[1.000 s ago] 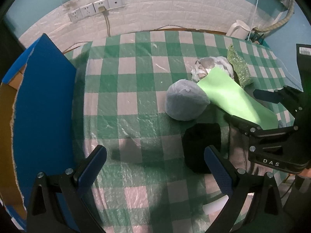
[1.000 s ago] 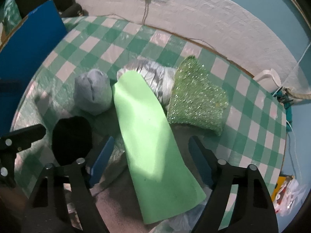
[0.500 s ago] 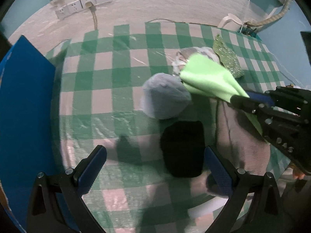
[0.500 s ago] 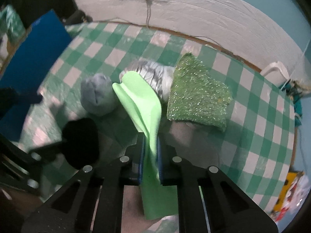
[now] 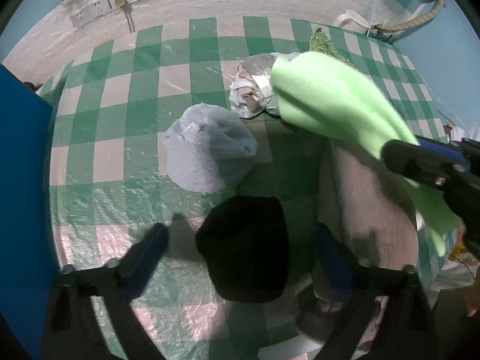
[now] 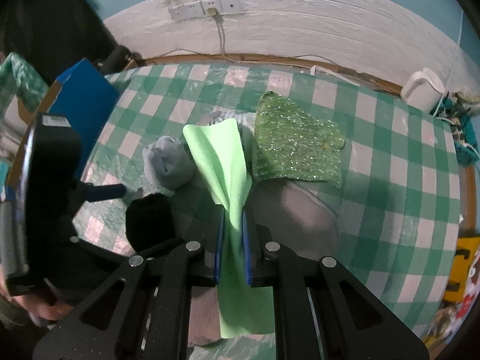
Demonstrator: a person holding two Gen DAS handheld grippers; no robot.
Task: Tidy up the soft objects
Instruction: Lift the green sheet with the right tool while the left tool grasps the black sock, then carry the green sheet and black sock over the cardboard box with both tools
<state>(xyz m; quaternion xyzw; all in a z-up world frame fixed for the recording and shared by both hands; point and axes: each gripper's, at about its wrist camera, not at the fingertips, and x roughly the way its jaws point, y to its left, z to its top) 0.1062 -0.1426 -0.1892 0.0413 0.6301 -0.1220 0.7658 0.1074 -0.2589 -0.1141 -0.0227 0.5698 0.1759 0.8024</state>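
A black soft bundle (image 5: pixel 243 249) lies on the green checked tablecloth (image 5: pixel 120 96). My left gripper (image 5: pixel 240 238) points down over it with a finger on each side; its jaws are closing, and a gap still shows at the left pad. My right gripper (image 6: pixel 232 214) is shut on a light green cloth (image 6: pixel 219 156), which is lifted and folds between the pads. In the left wrist view that cloth (image 5: pixel 336 102) hangs from the right gripper (image 5: pixel 420 165). A grey-blue soft ball (image 5: pixel 210 147) sits just behind the black bundle.
A crumpled silver cloth (image 5: pixel 255 90), a glittery green cloth (image 6: pixel 294 144) and a beige cloth (image 6: pixel 297 213) lie on the table's right half. A blue-sided cardboard box (image 5: pixel 21 180) stands at the left edge. Wall sockets (image 6: pixel 207 7) and a white kettle (image 6: pixel 423 90) are behind.
My right gripper shut on the light green cloth and raised it off the table. My left gripper sank towards the black bundle, which now lies between its fingers, and its jaws narrowed.
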